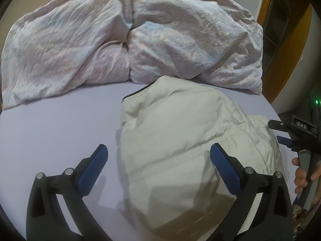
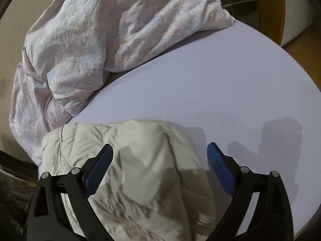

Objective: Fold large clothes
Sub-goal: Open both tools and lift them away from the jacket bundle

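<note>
Bare sheet (image 2: 230, 84) beside jacket (image 2: 140, 160); duvet (image 2: 80, 50) behind

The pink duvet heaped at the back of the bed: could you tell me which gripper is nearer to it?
Neither clearly. The left gripper and right gripper both hang open over the cream jacket, with the pink duvet beyond it.

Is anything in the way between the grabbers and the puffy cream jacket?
Nothing visible. The left gripper and right gripper are both open right over the cream jacket. The pink duvet lies farther back.
</note>
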